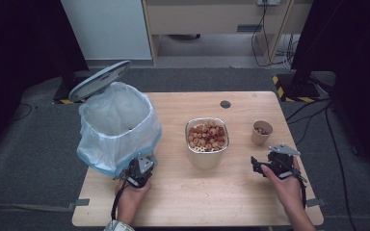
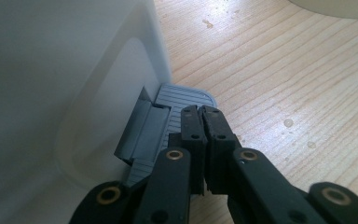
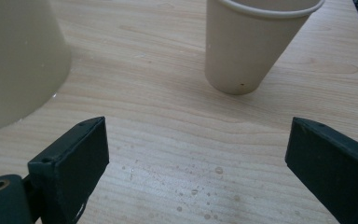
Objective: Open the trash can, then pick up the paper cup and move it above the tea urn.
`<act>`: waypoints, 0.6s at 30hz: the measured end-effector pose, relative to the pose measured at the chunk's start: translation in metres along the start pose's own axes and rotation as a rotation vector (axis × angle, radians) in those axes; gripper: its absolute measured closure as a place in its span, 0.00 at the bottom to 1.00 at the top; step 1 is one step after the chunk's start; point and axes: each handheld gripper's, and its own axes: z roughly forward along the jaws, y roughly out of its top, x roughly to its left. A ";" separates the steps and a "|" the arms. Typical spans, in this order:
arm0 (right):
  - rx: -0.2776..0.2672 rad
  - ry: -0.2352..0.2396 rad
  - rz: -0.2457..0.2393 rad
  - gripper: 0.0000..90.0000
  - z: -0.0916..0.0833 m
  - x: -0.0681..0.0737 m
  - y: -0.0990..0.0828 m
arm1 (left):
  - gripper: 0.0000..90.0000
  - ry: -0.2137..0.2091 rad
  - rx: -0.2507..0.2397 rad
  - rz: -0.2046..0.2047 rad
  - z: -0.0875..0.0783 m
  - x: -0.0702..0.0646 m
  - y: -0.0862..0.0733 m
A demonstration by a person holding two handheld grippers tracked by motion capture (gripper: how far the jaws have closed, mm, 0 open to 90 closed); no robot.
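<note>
Left hand-held gripper [image 2: 202, 112] closed on bin pedal [image 2: 179, 100]; right hand-held gripper [image 3: 196, 154] wide open, paper cup [image 3: 256, 39] rim cropped.

Black left claw [image 2: 201, 116] with brass-ringed pivots; patterned sleeve cuff [image 1: 117, 225].

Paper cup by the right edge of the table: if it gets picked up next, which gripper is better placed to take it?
Probably the right. The right gripper sits just in front of the paper cup, jaws wide open and aimed at it. The left gripper is shut and pressing the pedal of the bin, across the table.
</note>
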 end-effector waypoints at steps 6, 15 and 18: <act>-0.035 -0.037 0.040 0.08 0.003 -0.003 0.010 | 0.97 0.000 0.000 0.000 0.000 0.000 0.000; -0.077 -0.081 0.069 0.08 0.015 -0.007 0.019 | 0.97 -0.001 -0.003 0.000 0.000 0.000 0.000; -0.085 -0.099 0.088 0.08 0.018 -0.008 0.022 | 0.97 0.003 -0.004 0.006 0.000 -0.001 -0.001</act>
